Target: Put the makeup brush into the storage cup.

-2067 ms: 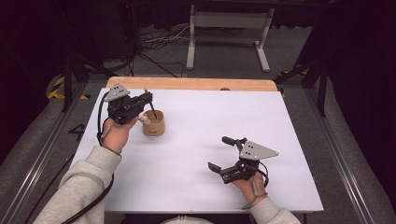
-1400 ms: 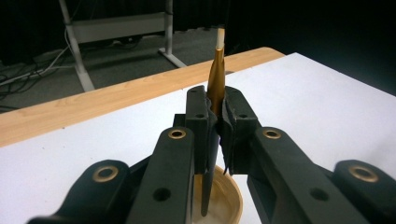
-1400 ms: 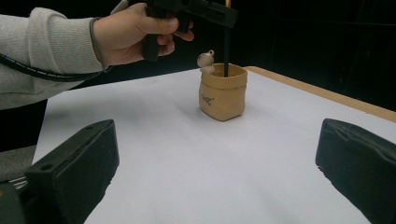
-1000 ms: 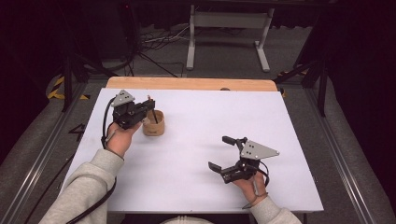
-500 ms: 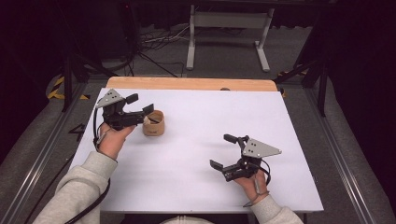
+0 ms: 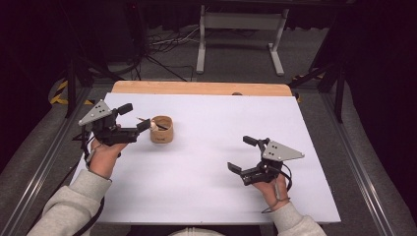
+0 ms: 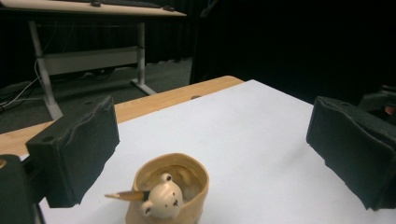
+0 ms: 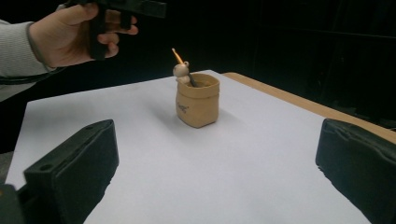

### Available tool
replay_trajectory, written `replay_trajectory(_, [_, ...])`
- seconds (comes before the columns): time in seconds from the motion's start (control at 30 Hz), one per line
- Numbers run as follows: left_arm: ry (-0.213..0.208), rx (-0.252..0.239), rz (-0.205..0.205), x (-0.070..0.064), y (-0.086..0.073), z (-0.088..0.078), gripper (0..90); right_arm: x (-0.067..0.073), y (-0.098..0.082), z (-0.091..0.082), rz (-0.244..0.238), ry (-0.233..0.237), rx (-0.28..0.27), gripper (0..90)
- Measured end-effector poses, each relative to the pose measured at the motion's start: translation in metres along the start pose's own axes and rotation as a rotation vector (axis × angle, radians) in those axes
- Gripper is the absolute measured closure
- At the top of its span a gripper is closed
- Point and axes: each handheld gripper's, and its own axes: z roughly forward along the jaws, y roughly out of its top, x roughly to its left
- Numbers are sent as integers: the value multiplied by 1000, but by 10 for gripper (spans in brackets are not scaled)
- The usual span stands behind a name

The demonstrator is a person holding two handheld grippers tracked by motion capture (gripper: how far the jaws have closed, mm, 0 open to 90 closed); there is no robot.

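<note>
A small tan cup [image 6: 162,130] stands on the white table sheet [image 6: 206,196] at the left. A bear-headed stick [image 6: 154,126] leans inside it, pointed end up toward the left. My left gripper [image 6: 135,116] hovers just left of the cup, open and holding nothing. In the left gripper view the cup [image 7: 168,189] and the bear head [image 7: 161,200] sit low between the spread jaws [image 7: 212,144]. My right gripper [image 6: 241,153] rests open at the right front, far from the cup. The right gripper view has the cup [image 8: 198,100] straight ahead, between its wide jaws [image 8: 215,172].
A wooden tabletop edge [image 6: 196,88] runs along the far side of the sheet. Beyond it, on the dark floor, stand a white table frame [image 6: 241,22] and loose cables [image 6: 162,42]. Metal rails [image 6: 42,162] flank the table.
My left gripper was over the cup, at the stick; it has since opened and drawn back to the left. The stick stays in the cup. The right gripper barely moved.
</note>
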Motion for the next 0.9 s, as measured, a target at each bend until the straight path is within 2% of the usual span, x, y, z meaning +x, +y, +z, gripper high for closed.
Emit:
replay_trajectory(0.37, [-45, -15, 7, -13, -16, -17, 17, -12, -2, -14, 14, -45, 8, 0])
replay_trajectory(0.57, [-61, -7, -16, -18, -32, -24, 16, -15, -5, -18, 23, -60, 16, 0])
replay_trajectory(0.8, [-62, 16, -9, -21, -46, -32, 16, -17, -9, -22, 25, -76, 16, 0])
replay_trajectory(0.9, [-70, 23, 7, -24, -54, -35, 16, -17, -12, -23, 26, -77, 17, 0])
